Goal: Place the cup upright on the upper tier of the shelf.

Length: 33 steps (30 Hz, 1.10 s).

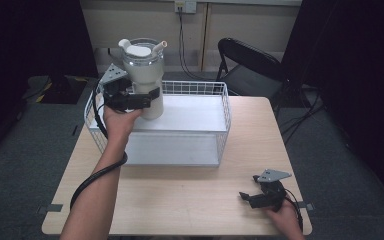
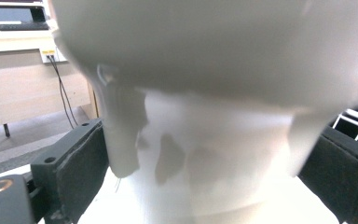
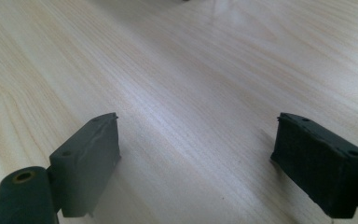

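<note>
Tumbler (image 1: 144, 75) clamped in left gripper (image 1: 139, 100) jaws above wire basket (image 1: 223, 125); right gripper (image 1: 252, 194) jaws released.

A light wooden table (image 1: 190, 190) carries a white wire basket (image 1: 223, 131) at its far half. The right gripper (image 1: 247, 194) rests on the near right corner, jaws apart.

Both tongs black: left tongs (image 1: 145, 98) and right tongs (image 1: 247, 187) each carry a grey three-cornered plate, trail a thick black cable; flat matte jaw pads with small screw holes; forearms bare
</note>
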### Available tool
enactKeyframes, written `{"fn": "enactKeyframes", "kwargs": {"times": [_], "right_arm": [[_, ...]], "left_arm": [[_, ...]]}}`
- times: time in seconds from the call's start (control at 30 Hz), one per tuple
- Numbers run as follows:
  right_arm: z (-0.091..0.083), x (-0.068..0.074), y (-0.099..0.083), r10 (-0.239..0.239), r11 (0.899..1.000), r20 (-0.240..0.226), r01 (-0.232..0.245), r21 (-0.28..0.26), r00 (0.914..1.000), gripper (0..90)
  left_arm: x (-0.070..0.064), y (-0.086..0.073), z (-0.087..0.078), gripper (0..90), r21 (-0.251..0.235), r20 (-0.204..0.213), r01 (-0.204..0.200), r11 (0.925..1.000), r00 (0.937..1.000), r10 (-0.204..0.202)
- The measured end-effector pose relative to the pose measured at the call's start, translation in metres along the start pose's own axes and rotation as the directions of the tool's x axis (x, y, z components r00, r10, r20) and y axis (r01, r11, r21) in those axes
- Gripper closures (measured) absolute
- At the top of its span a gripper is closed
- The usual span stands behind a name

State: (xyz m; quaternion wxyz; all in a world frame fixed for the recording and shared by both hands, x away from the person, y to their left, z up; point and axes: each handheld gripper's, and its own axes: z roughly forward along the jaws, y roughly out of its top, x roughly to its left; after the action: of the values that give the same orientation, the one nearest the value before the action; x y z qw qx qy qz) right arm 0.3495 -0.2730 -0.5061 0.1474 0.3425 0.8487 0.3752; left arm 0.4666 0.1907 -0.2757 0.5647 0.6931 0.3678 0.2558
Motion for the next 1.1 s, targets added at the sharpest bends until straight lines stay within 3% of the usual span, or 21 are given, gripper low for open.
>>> {"fn": "enactKeyframes", "kwargs": {"times": [0.23,0.37,0.53,0.6,0.7,0.73,0.93,1.1], "right_arm": [[0.000,0.000,0.000,0.000,1.000,-0.001,0.000,0.000,1.0000,13.6],[0.000,0.000,0.000,0.000,1.000,-0.001,0.000,0.000,1.0000,13.6],[0.000,0.000,0.000,0.000,1.000,-0.001,0.000,0.000,1.0000,13.6],[0.000,0.000,0.000,-0.002,1.000,-0.001,0.002,0.000,1.0000,13.6],[0.000,0.000,0.000,-0.002,1.000,-0.001,0.002,0.000,1.0000,13.6],[0.000,0.000,0.000,-0.001,1.000,-0.001,0.001,0.000,1.0000,13.6],[0.000,0.000,0.000,0.001,1.000,-0.002,-0.001,0.001,1.0000,13.6],[0.000,0.000,0.000,-0.001,1.000,-0.002,0.001,0.002,1.0000,13.6]], "left_arm": [[0.000,-0.007,-0.011,8.7,0.040,0.013,-0.008,0.9992,0.9999,0.008],[0.000,-0.010,-0.018,8.8,0.039,0.022,-0.011,0.9992,0.9997,0.010],[-0.005,-0.010,-0.029,9.2,0.061,0.043,-0.021,0.9979,0.9989,0.019],[-0.008,-0.012,-0.034,10.0,0.079,0.051,-0.046,0.9958,0.9978,0.042],[-0.011,-0.015,-0.038,10.4,0.073,0.067,-0.039,0.9966,0.9972,0.034],[-0.014,-0.018,-0.040,10.1,0.097,0.073,-0.056,0.9937,0.9961,0.049],[-0.022,-0.028,-0.046,9.6,0.132,0.105,-0.078,0.9881,0.9924,0.064],[-0.027,-0.033,-0.053,9.6,0.125,0.125,-0.071,0.9896,0.9906,0.055]]}}
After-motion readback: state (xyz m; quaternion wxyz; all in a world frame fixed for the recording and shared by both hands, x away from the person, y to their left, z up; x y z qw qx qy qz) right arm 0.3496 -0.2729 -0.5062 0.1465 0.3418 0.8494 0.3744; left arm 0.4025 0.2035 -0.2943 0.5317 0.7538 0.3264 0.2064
